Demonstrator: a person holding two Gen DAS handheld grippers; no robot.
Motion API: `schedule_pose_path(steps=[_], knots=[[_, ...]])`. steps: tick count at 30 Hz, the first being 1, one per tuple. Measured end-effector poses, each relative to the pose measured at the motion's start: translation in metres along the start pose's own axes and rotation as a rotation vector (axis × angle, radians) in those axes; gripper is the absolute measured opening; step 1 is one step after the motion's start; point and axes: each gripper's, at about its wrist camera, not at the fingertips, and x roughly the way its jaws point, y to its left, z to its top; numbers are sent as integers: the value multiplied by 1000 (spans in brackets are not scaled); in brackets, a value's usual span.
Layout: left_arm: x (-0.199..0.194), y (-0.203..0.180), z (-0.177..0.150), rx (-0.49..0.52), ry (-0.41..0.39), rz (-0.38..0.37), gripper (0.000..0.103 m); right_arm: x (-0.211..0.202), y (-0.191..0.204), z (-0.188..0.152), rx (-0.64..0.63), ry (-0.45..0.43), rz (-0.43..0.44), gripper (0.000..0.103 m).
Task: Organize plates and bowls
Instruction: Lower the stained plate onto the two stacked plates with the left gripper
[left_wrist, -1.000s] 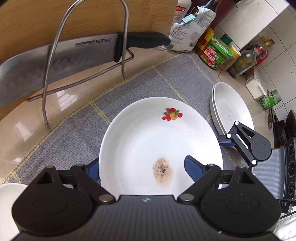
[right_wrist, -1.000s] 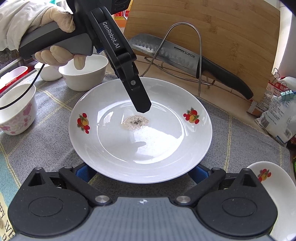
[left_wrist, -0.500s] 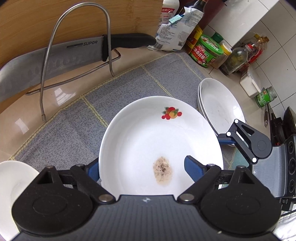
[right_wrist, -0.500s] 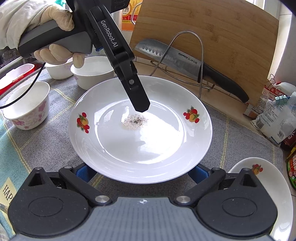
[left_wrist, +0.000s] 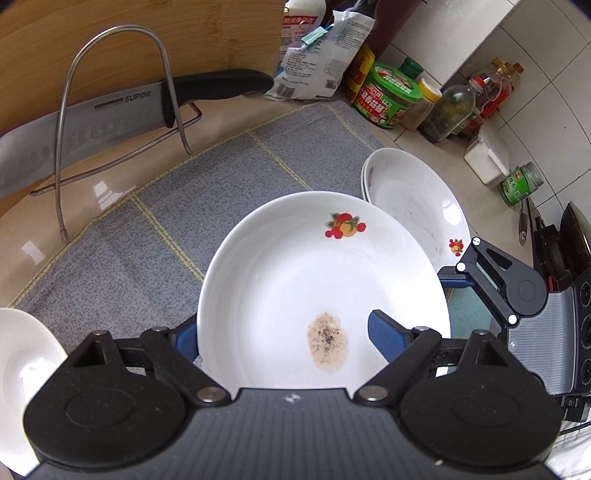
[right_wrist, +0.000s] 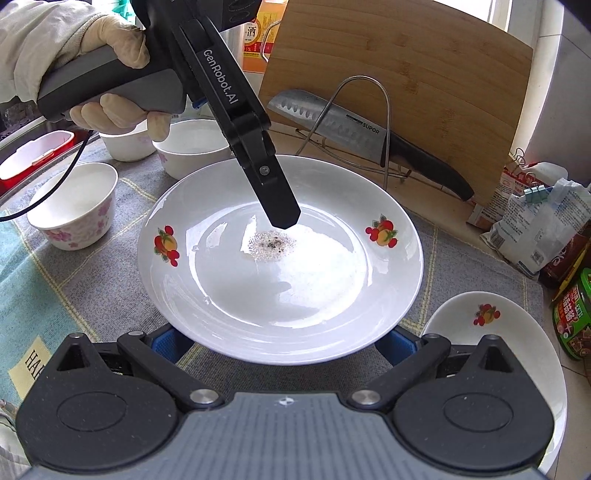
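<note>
Risks, left to right:
- Flowered bowl (right_wrist: 74, 206) and two plain white bowls (right_wrist: 192, 147) sit near the carried plate's left edge. A low swing could clip them.
- Left gripper (left_wrist: 284, 336) clamps the plate (right_wrist: 280, 288) at a medium opening, one finger in the well and the other beneath. Glazed porcelain is slick, so a tilt could let it slide out.
- Right gripper (right_wrist: 284, 345): both blue pads sit under the near rim. Can't tell if it's gripping or only propping.
- The plate looks clear of the grey woven mat (right_wrist: 454, 254), between the bowls and the plate stack (right_wrist: 491, 332), where it likely goes. Setting it down hard would chip rims.
- Peppery residue (right_wrist: 273, 243) would smear between stacked plates.

Materials: shallow round plates with fruit decals, a steel knife (right_wrist: 354, 125) on a wire rack, and a bamboo board.
</note>
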Motion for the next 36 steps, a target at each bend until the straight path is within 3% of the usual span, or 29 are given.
schedule_pose_path(steps=[17, 36], knots=[[21, -50, 25, 107, 24, -38, 89, -38, -18, -31, 66, 0, -88, 103], [71, -109, 63, 261, 89, -116, 89, -70, -51, -69, 196, 29, -215, 103]])
